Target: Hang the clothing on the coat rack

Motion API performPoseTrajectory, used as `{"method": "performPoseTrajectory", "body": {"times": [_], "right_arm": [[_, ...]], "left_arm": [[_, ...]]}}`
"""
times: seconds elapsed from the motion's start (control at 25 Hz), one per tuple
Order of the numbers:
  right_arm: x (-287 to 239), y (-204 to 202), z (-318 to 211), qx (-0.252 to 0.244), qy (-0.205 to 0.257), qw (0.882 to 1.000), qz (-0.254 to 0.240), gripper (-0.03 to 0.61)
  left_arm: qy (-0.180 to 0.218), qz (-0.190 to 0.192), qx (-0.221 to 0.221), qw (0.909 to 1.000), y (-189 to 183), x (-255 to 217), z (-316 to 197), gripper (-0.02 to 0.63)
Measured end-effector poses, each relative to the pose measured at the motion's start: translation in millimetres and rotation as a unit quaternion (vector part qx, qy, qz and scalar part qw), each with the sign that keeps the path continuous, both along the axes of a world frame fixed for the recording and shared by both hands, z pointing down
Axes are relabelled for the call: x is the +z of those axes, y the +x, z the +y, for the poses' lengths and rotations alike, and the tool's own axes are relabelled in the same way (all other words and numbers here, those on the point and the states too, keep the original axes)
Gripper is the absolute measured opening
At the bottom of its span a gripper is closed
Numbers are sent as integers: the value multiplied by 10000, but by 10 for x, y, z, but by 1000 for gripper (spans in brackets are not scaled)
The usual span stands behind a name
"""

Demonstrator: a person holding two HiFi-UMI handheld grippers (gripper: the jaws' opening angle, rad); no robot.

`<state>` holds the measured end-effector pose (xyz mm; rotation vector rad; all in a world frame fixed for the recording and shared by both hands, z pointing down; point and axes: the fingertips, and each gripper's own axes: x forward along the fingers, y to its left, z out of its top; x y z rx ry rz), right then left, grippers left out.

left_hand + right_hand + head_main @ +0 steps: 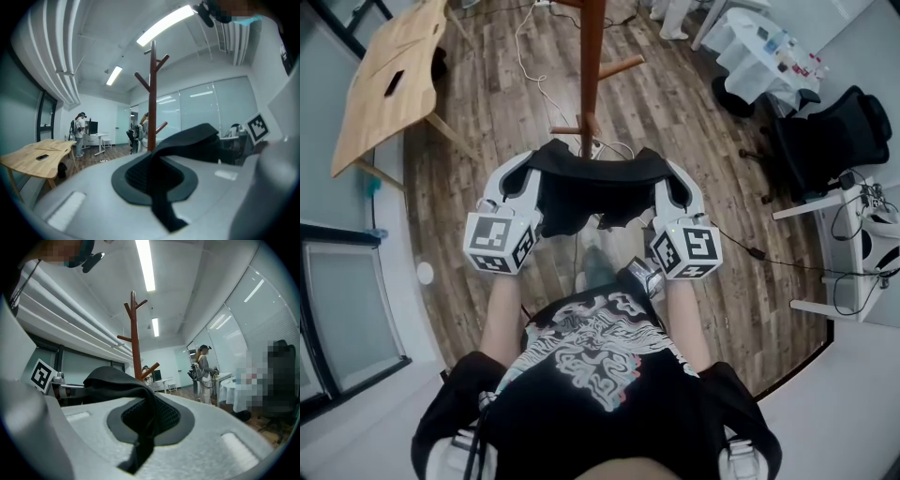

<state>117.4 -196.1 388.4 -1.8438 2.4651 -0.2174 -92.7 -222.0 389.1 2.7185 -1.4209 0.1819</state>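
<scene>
A black garment (pixel 591 183) is stretched between both grippers in front of the person's chest. My left gripper (pixel 536 171) is shut on its left end, and a dark strip of cloth (pixel 161 187) is pinched between the jaws. My right gripper (pixel 662 172) is shut on the right end, where the cloth (pixel 140 427) also runs between the jaws. The brown wooden coat rack (pixel 592 66) stands just beyond the garment on the wood floor. Its pole and pegs rise ahead in the left gripper view (pixel 152 93) and the right gripper view (pixel 135 338). The garment hangs below the upper pegs.
A light wooden table (pixel 394 75) stands at the far left and a white-clothed table (pixel 759 56) at the far right. A black office chair (pixel 834 131) and a white desk (pixel 853 244) are on the right. Cables trail by the rack's base. People stand far off (pixel 79 131) (pixel 204 371).
</scene>
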Motion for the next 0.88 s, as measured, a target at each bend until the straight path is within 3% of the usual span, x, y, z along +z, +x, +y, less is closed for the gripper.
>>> {"method": "performPoseTrajectory", "body": {"times": [0.88], "right_arm": [[-24,-37,-952,-316,59,9994,106,9]], "left_arm": [[-23,-15,-207,9998,-90,39,-851,-3]]}}
